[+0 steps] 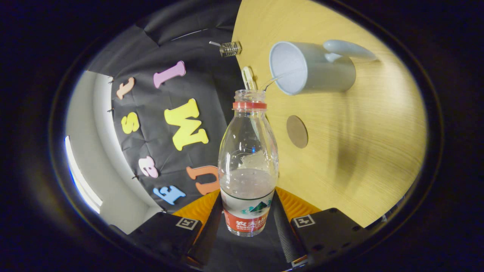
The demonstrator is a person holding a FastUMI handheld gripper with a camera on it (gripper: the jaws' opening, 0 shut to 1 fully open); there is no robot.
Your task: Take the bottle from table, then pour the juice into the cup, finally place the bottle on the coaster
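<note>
- Gripper (247, 223) has its fingers clamped on the bottle's (247, 162) lower body, one on each side, neck pointing away along the fingers.
- Whole view is rolled over, so the bottle looks tipped on its side, mouth aimed at the cup (314, 68).
- A thin stream runs from the mouth into the cup, so pouring is on.
- Coaster (297, 131) sits on the table (359, 151) beside the bottle's shoulder, nearer than the cup.

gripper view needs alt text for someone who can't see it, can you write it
The gripper is shut on a clear, capless bottle, tipped so a thin stream runs from its mouth into a grey cup on the wooden table. A round brown coaster lies on the table between cup and fingers.
</note>
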